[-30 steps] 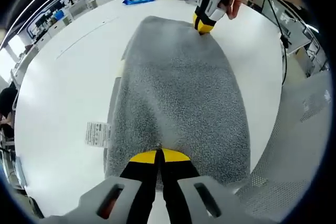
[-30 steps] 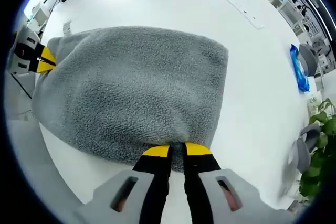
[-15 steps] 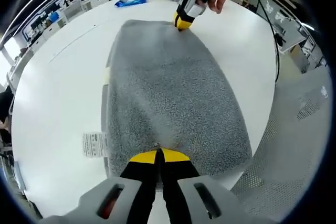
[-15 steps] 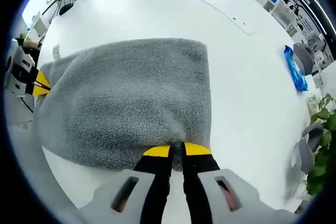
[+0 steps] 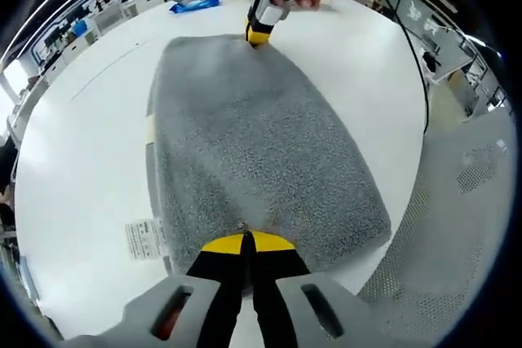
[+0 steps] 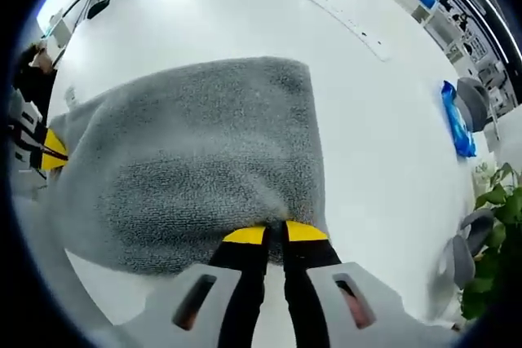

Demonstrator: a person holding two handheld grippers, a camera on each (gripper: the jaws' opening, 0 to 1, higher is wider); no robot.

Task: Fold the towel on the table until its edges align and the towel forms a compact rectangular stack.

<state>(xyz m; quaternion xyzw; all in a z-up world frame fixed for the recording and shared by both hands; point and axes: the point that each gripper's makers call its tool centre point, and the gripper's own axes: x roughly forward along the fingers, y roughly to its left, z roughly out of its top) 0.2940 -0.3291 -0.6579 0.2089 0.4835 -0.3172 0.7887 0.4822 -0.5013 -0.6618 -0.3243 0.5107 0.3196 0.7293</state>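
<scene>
A grey terry towel (image 5: pixel 253 140) lies folded on the white table (image 5: pixel 81 144), a white care label (image 5: pixel 143 236) sticking out at one side. My left gripper (image 5: pixel 247 242) is shut on the towel's near edge. At the far end of the towel the right gripper (image 5: pixel 258 35), held by a hand, pinches the opposite corner. In the right gripper view the same towel (image 6: pixel 196 160) spreads ahead, and my right gripper (image 6: pixel 275 232) is shut on its near corner. The left gripper (image 6: pixel 41 151) grips the towel at the far left.
A blue packet (image 6: pixel 457 120) lies on the table toward the far side, also seen as the blue packet (image 5: pixel 194 4). A green plant (image 6: pixel 493 201) and grey objects stand past the table edge. A perforated grey surface (image 5: pixel 457 226) lies beside the table. Desks fill the background.
Both grippers have carried the gripped towel edge across the table, so the towel now lies flatter and more spread. The views shifted with the hands.
</scene>
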